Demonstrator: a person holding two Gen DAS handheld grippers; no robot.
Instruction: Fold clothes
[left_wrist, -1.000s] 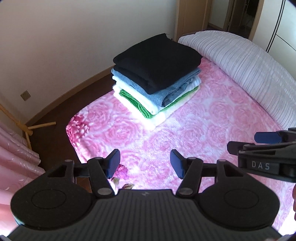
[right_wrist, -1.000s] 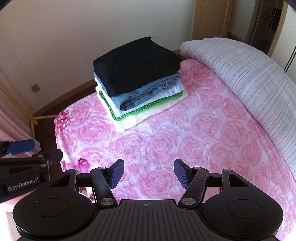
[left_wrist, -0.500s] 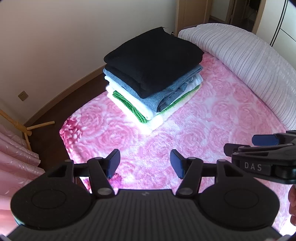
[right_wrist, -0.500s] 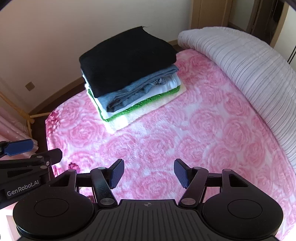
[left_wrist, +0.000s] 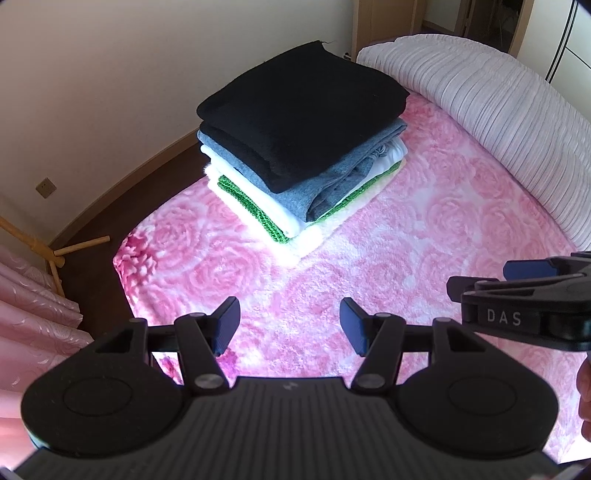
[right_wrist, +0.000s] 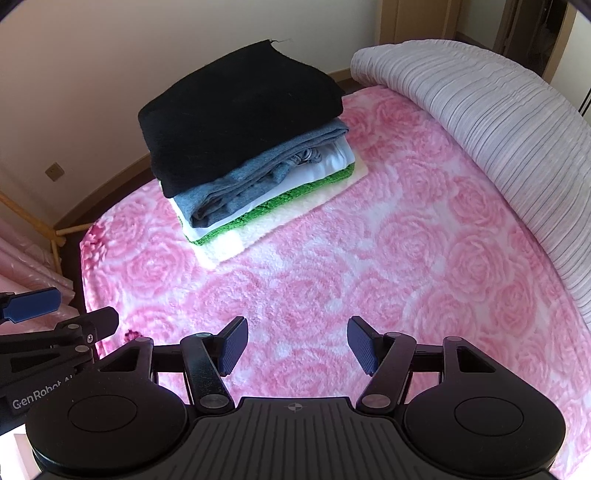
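A stack of folded clothes (left_wrist: 303, 147) sits at the far corner of the bed, also in the right wrist view (right_wrist: 247, 144). A black garment (left_wrist: 299, 107) lies on top, then grey, white, green and cream layers. My left gripper (left_wrist: 290, 326) is open and empty above the pink blanket (left_wrist: 406, 258), short of the stack. My right gripper (right_wrist: 293, 345) is open and empty beside it, and shows at the right edge of the left wrist view (left_wrist: 517, 291). The left gripper shows at the left edge of the right wrist view (right_wrist: 55, 325).
A rolled striped quilt (left_wrist: 498, 110) lies along the bed's right side, also in the right wrist view (right_wrist: 498, 129). Pink curtains (left_wrist: 29, 325) and a wooden stand (left_wrist: 55, 254) are at the left, beyond the bed edge. A wall stands behind the stack.
Both grippers have moved forward toward the stack, which now looms larger in both views. Both stay open and empty.
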